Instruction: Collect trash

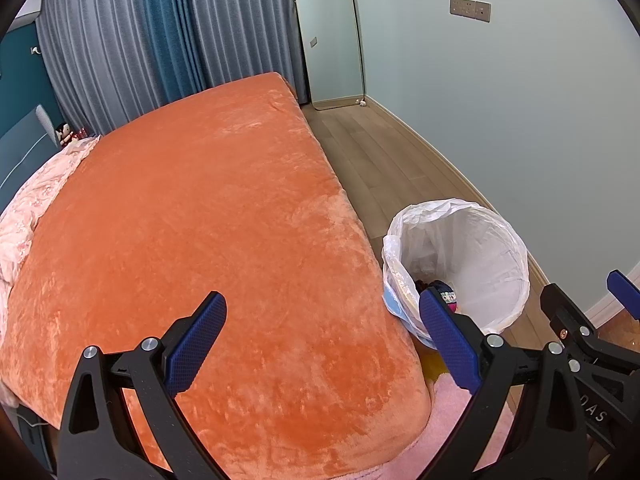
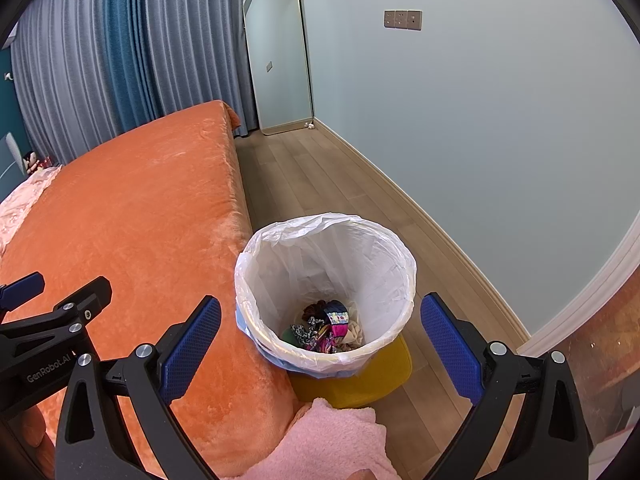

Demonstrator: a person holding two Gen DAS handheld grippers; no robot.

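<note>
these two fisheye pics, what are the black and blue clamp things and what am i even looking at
Those clamps are two handheld grippers, one in each of a person's hands, each with a camera looking along its fingers. One picture is from the left gripper, over the orange bed cover. The other is from the right gripper, above the lined trash bin beside the bed, with colourful scraps at its bottom. Both grippers are open and hold nothing. No trash shows on the bed.
</note>
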